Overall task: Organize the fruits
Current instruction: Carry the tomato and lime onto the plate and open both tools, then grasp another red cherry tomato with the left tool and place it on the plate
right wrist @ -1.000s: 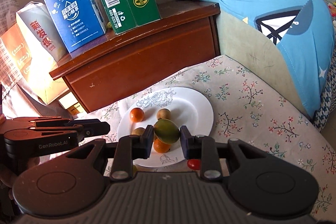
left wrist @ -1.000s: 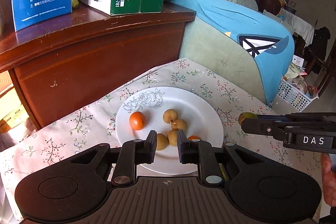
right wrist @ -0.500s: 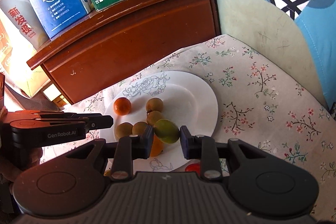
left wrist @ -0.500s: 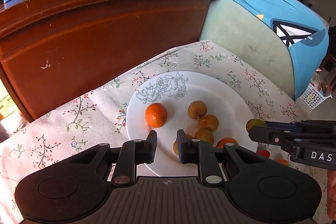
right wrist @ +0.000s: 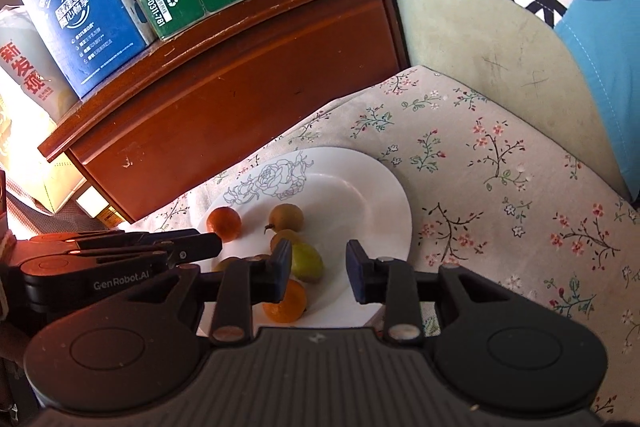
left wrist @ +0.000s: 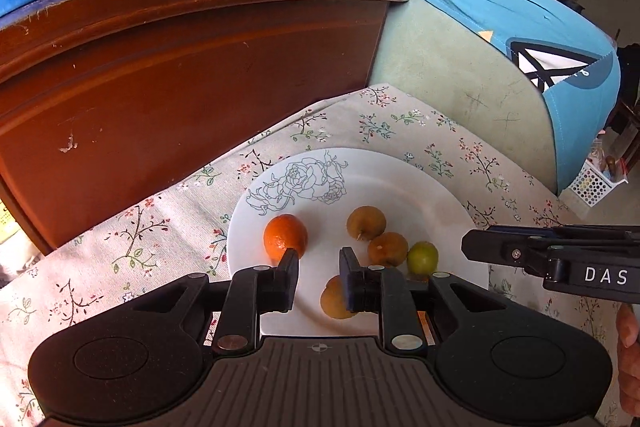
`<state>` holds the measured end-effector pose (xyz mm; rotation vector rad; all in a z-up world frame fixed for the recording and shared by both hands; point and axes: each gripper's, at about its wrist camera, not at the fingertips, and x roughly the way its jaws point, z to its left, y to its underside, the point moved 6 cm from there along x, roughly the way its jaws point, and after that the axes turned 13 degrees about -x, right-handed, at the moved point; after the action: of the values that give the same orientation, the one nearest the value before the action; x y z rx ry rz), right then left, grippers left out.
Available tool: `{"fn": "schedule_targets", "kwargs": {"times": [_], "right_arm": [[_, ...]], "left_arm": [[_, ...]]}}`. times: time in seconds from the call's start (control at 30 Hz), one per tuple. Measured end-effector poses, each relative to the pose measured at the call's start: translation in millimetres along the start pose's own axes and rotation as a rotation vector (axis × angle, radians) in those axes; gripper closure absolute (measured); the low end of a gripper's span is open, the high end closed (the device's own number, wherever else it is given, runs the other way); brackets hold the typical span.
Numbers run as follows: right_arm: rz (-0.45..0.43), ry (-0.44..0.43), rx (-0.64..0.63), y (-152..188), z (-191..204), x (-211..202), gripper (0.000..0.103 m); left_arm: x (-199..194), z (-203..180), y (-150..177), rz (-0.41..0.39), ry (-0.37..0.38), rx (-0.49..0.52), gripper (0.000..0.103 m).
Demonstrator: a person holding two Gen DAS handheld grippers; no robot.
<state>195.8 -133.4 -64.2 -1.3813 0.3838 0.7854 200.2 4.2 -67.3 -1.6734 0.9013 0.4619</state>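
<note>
White plate (right wrist: 372, 187) is seen on the floral cloth (right wrist: 500, 187), carrying the fruit: green fruit (right wrist: 306, 261), orange fruit (right wrist: 224, 223) at the left side, brown fruits, and a second orange one at the near rim.

Right gripper (right wrist: 316, 269): jaws parted wide, nothing held. The green fruit lies just beside its left finger, inside the gap's left edge, resting on the plate. Release is judged complete.

Left gripper (left wrist: 316, 275): jaws part-open, nothing clasped; hovers over the plate's near half. The orange fruit (left wrist: 285, 238) sits just ahead of its left fingertip; a brown fruit (left wrist: 336, 297) is partly hidden behind its right finger.

Key relation: the green fruit (left wrist: 422, 257) lies ahead-left of the right gripper, which is nearer to it than the left one. Fruit is near-round; no long axis worth aligning to.

Any loose fruit off the plate cannot be made out.
</note>
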Motion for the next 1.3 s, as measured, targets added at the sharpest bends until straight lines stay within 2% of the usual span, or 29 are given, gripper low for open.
{"fn": "schedule_targets", "kwargs": {"times": [0.23,0.4,0.6,0.77,1.0,1.07,1.3], "right_arm": [[-0.001,0.009,0.012,0,-7,-5,0.072],[0.020,0.003,-0.013,8,-6,-9,0.072],[0.030,0.011,-0.035,17,-1,-28,0.068],[0.032,0.013,-0.044,21,4,-43,0.066],[0.027,0.011,-0.058,26,10,-57,0.065],[0.019,0.007,-0.080,25,12,-61,0.065],[0.003,0.011,-0.081,22,11,-67,0.065]], "left_arm": [[-8,-4,8,0.009,-0.007,0.088,0.082],[-27,-11,21,0.046,0.031,0.112,0.082],[-71,-31,56,0.107,0.118,0.104,0.082],[-93,-44,102,0.178,0.135,0.086,0.082],[-92,-51,151,0.221,0.060,0.073,0.082],[-86,-50,156,0.229,0.026,0.070,0.082],[-80,-57,159,0.198,0.005,0.079,0.082]]}}
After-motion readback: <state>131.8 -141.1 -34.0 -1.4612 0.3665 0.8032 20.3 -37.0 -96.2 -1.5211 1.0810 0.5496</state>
